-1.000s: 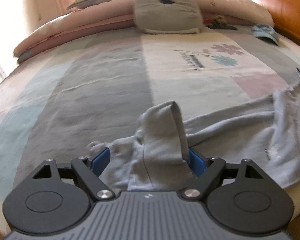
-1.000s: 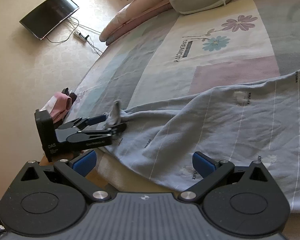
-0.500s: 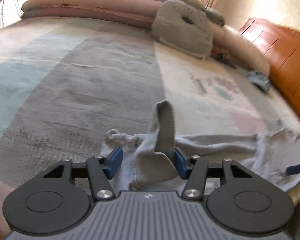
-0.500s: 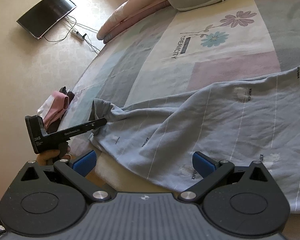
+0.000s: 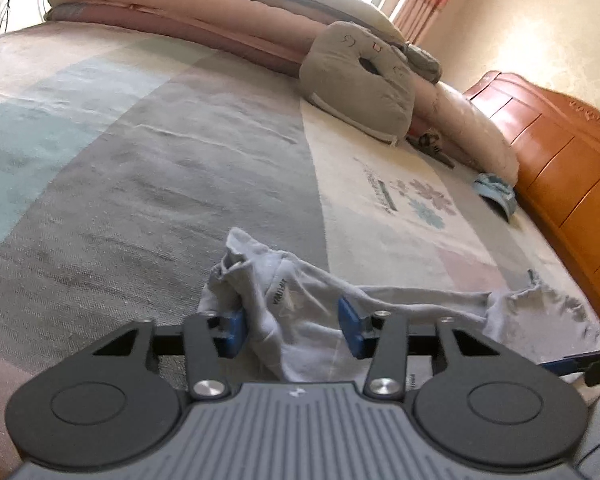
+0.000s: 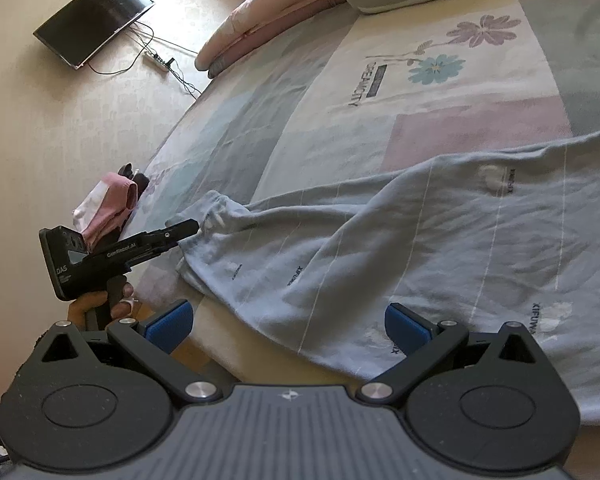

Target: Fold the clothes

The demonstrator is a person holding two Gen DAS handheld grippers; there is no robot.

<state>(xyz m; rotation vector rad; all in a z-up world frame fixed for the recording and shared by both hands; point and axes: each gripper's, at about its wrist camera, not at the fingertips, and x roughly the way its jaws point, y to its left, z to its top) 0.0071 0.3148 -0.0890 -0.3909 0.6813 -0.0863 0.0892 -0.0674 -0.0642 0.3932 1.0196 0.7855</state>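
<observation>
Grey trousers (image 6: 440, 248) with thin white stripes lie spread along the near edge of the bed (image 6: 300, 92). One leg runs left to its gathered cuff (image 6: 212, 210). My left gripper (image 5: 291, 330) sits low at that cuff (image 5: 260, 276). Its blue pads are about half closed, and slack cloth lies between them, not pinched. In the right wrist view the left gripper (image 6: 182, 230) reaches the cuff from the left, held by a hand (image 6: 96, 304). My right gripper (image 6: 286, 322) is open wide above the trousers' near hem, holding nothing.
A grey pillow (image 5: 360, 92) and rolled pink quilts (image 5: 172, 16) lie at the bed's far side. The wooden headboard (image 5: 560, 168) is on the right. Pink clothes (image 6: 108, 204) sit at the bed's left corner. A TV (image 6: 96, 16) and power strip (image 6: 158, 60) lie on the floor.
The left jaws have narrowed around the cuff. The cloth loop that stood up between them has dropped flat, and the leg now lies stretched further left. The right gripper has stayed open.
</observation>
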